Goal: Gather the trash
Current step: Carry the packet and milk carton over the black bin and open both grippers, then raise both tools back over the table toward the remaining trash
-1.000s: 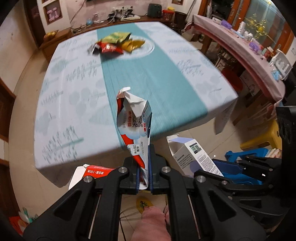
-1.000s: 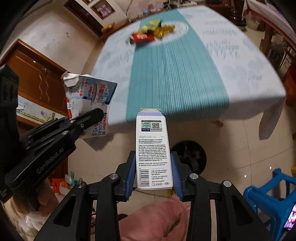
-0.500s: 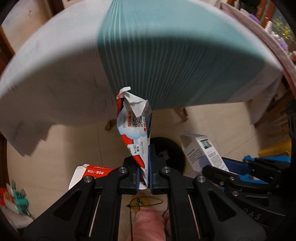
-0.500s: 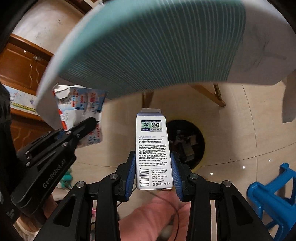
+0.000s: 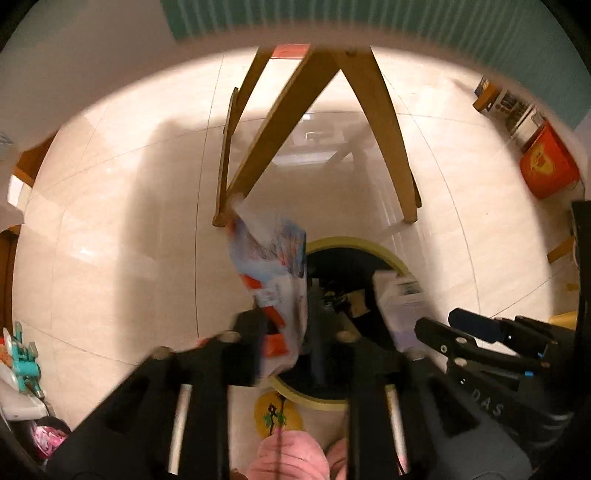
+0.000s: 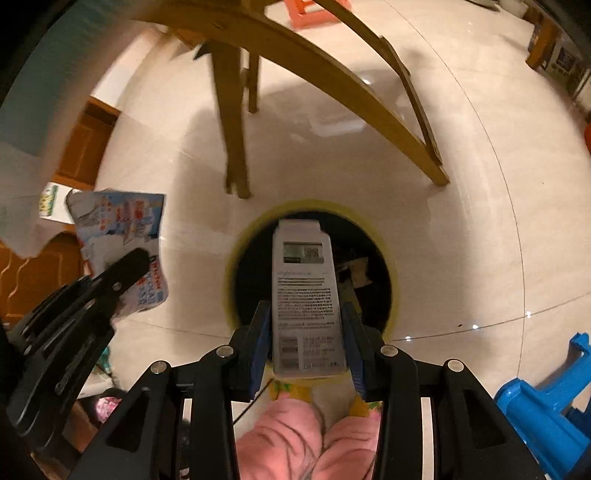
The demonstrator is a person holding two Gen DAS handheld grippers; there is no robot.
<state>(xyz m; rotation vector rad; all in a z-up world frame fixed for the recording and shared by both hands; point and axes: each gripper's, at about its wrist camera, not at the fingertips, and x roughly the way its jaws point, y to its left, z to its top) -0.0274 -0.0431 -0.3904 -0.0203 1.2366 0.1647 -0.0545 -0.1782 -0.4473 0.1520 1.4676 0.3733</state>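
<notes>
Because both tools hang over the dark round yellow-rimmed bin [image 6: 312,266], the left tool [image 5: 286,332] has just been opening around its crumpled blue-and-white wrapper [image 5: 273,269], and the right tool [image 6: 306,343] has just been opening around its white printed carton [image 6: 304,291], which now sits loose.

Smeared by motion in the left wrist view: left gripper [image 5: 284,332], its fingers and the crumpled carton [image 5: 275,273] between them, print unreadable. Hidden behind that carton: near-left rim of the trash bin [image 5: 354,244]. Bin contents too dark to name. Small print on the white box [image 6: 304,295] illegible. Cut off at the frame edge: blue stool [image 6: 546,398], tablecloth [image 5: 369,18].
</notes>
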